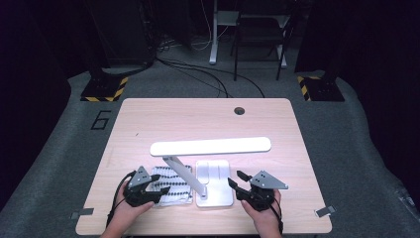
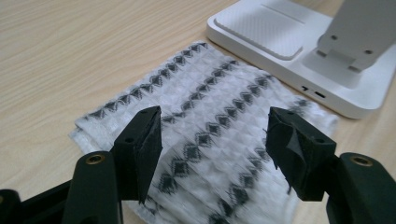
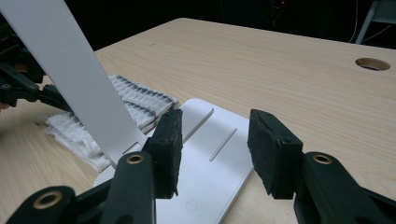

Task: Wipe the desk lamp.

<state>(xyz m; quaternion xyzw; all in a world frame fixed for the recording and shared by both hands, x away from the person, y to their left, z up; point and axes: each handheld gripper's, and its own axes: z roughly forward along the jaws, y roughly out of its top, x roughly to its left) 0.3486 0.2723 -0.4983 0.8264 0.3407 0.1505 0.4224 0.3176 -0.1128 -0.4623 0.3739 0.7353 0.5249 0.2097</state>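
Folded white woven cloth with rows of black diamonds [image 2: 205, 135], flat on the light wooden table [image 1: 198, 114].
It lies beside the white desk lamp base [image 1: 214, 182]; left gripper [image 2: 212, 135] spread above it, right gripper [image 3: 215, 149] spread over the base.

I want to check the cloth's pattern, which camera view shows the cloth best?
The left gripper view: the cloth lies close and flat under the open left gripper. The high view shows it small beside the lamp; the right gripper view shows its folded edge behind the lamp's arm.

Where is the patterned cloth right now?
In the high view, the white black-patterned folded cloth lies near the table's front edge, left of the white desk lamp base, under the open left tongs.
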